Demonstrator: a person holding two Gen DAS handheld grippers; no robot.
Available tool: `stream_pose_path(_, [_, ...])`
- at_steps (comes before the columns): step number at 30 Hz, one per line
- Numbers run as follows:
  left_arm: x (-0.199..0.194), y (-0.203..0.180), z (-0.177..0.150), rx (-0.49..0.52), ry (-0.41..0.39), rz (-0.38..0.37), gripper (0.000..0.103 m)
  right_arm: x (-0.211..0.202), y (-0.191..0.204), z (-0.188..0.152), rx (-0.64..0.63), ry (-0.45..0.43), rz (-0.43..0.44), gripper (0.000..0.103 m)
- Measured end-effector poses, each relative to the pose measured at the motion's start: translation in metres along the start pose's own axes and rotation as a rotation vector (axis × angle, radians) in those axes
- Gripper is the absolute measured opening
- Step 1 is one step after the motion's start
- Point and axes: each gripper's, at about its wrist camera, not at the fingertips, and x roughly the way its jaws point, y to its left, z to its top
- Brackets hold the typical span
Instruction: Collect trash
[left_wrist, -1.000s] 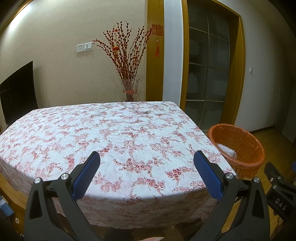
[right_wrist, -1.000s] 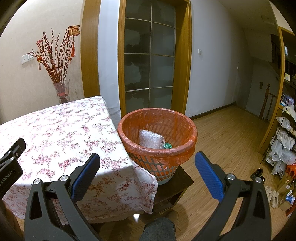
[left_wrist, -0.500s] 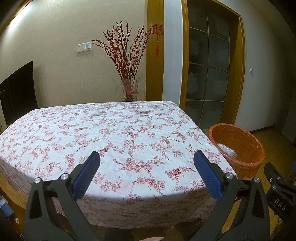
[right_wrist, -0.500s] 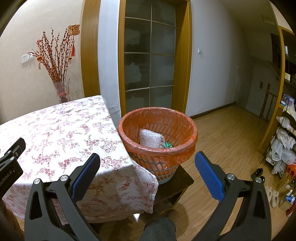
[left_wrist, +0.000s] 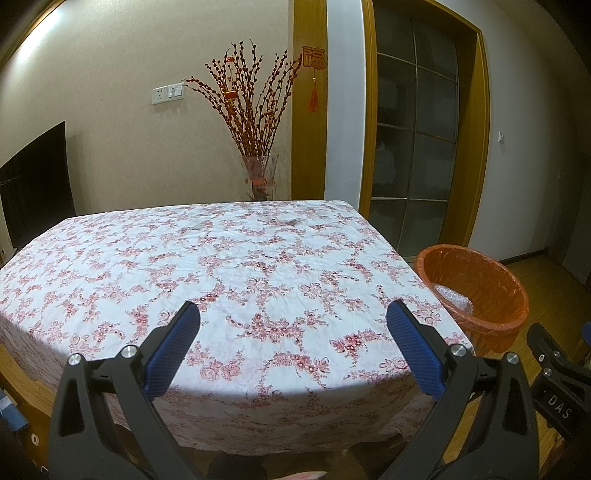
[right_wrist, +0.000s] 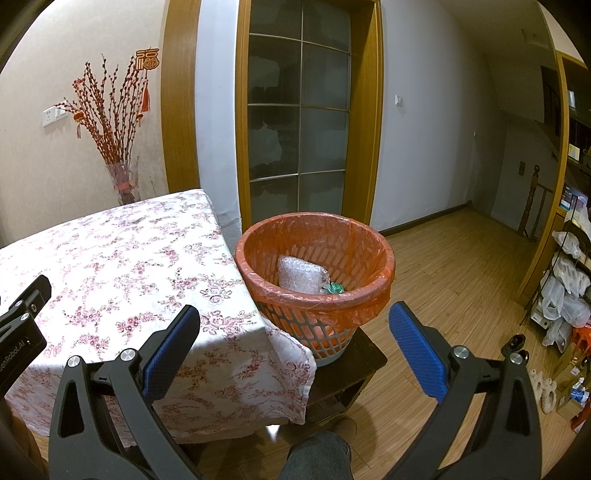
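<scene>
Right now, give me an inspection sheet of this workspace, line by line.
Surface: table under a floral cloth, no loose items seen on it.
Job's things: orange-lined basket on a low dark stand beside the table; bubble wrap and a small green item inside.
Clutter: bags and boxes on shelving at far right.
Grippers: left gripper and right gripper both open, holding nothing.
Cables: nothing seen.
Surroundings: vase of red branches, glass door, wood floor.
</scene>
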Motion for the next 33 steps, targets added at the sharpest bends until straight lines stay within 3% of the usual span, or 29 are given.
stream_pose_path(33, [0.0016, 0.001, -0.0028, 0.006, 0.004, 0.0, 0.099, 0.0011, -0.0006, -0.0018, 0.002, 0.006, 0.003, 0.101])
